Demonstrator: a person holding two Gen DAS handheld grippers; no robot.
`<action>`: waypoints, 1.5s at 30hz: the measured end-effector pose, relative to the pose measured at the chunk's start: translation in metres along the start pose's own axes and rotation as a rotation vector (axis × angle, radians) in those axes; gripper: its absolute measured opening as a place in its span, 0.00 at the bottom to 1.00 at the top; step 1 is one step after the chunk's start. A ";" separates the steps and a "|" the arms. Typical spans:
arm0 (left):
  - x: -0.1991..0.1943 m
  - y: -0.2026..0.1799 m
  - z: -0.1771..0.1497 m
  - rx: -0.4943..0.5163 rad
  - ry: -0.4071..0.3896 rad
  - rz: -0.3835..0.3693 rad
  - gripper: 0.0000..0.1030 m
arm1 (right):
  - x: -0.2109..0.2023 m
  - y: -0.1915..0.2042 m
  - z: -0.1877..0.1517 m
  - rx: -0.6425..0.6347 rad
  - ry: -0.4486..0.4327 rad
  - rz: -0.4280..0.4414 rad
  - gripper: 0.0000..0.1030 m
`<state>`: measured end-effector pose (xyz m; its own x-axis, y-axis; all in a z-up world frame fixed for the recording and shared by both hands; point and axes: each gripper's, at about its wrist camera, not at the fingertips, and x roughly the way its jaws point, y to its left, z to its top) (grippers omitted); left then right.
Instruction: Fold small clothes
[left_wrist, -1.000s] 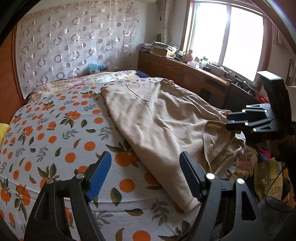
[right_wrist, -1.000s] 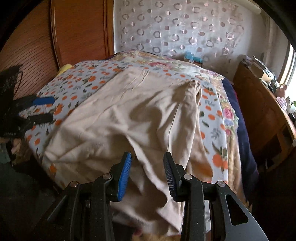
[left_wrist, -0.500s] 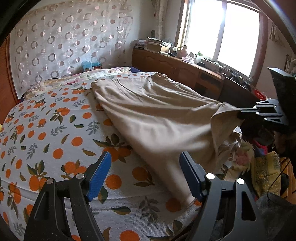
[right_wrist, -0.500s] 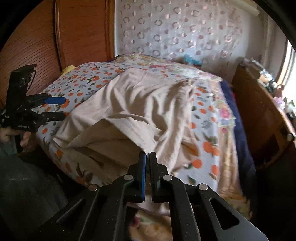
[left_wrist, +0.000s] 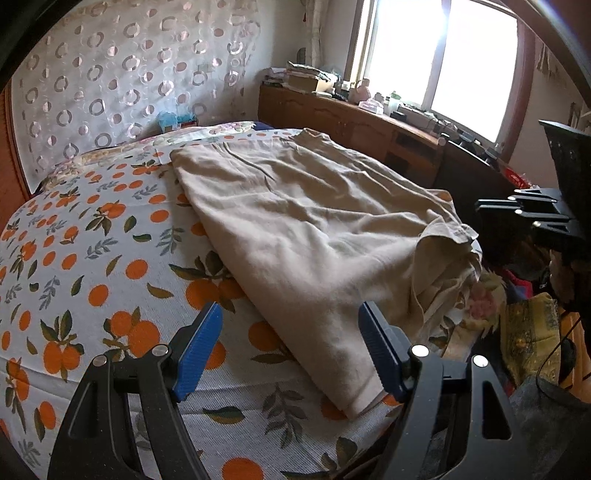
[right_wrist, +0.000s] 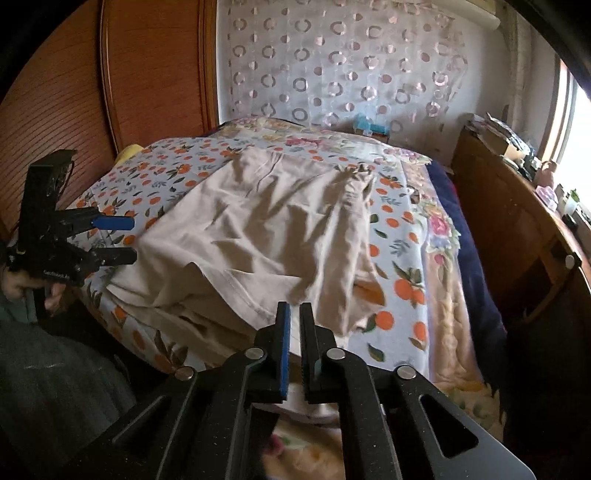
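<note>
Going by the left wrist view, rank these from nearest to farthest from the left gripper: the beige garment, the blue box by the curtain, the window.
From the left gripper:
1. Beige garment, just ahead on the bed.
2. Blue box, far end of the bed, left.
3. Window, beyond the cabinet, upper right.

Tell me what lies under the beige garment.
The beige garment lies on the orange-print bedspread, which shows around it. Whatever lies beneath its bunched near end is covered.

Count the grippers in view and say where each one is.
2. The left gripper hovers open over the bed's near edge, beside the beige garment. The right gripper sits at the garment's near hem, jaws almost shut with nothing visibly between them.
</note>
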<state>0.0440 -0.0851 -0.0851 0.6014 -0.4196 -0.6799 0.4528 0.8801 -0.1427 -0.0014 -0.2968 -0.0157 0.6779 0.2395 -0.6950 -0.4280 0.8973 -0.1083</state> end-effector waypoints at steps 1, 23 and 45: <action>0.000 0.000 0.000 0.000 0.000 0.000 0.74 | 0.004 0.004 0.000 -0.007 0.003 0.012 0.19; 0.003 -0.001 -0.003 -0.001 0.009 -0.011 0.74 | -0.016 0.004 -0.010 -0.071 0.091 -0.011 0.01; 0.010 -0.008 -0.007 0.015 0.054 -0.024 0.71 | 0.032 -0.032 -0.001 0.178 -0.007 -0.057 0.53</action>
<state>0.0419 -0.0943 -0.0953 0.5544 -0.4273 -0.7142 0.4763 0.8666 -0.1487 0.0327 -0.3181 -0.0353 0.7028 0.1882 -0.6860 -0.2764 0.9609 -0.0195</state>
